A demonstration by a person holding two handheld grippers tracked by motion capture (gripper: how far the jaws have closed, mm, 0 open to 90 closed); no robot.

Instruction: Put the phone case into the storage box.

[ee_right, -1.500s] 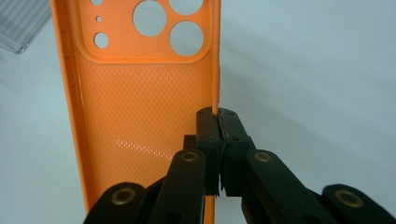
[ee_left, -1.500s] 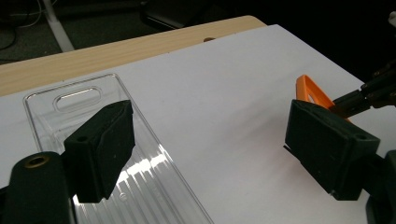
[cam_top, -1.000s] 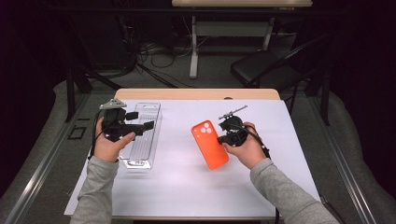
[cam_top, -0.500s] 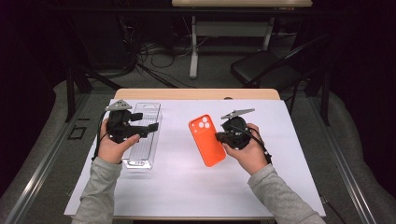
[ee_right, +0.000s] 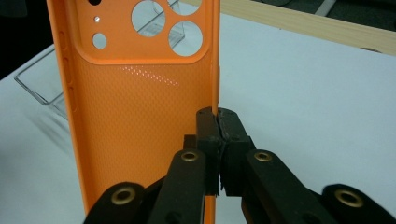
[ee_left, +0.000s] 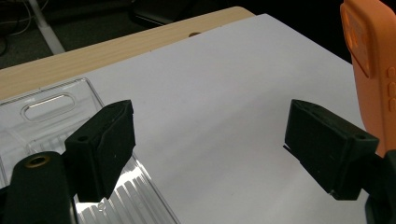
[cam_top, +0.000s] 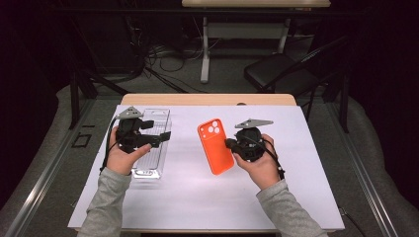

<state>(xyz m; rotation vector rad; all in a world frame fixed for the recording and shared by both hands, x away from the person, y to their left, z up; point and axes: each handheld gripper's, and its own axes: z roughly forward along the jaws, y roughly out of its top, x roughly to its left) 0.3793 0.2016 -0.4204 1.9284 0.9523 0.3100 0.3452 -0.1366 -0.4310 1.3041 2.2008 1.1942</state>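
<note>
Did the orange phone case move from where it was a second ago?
Yes. The orange phone case, pinched by the right claw, shifted a little left, toward the clear tray.

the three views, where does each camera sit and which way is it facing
High view: above the person's side of the table, looking forward and down; both forearms, left gripper and right gripper show.
Left gripper view: rides the left gripper, looking across the white sheet between its open black jaws, clear tray at left.
Right gripper view: rides the right gripper, facing the orange phone case, its jaws pinching the case's edge.
Shared: all three show the case and the tray.
</note>
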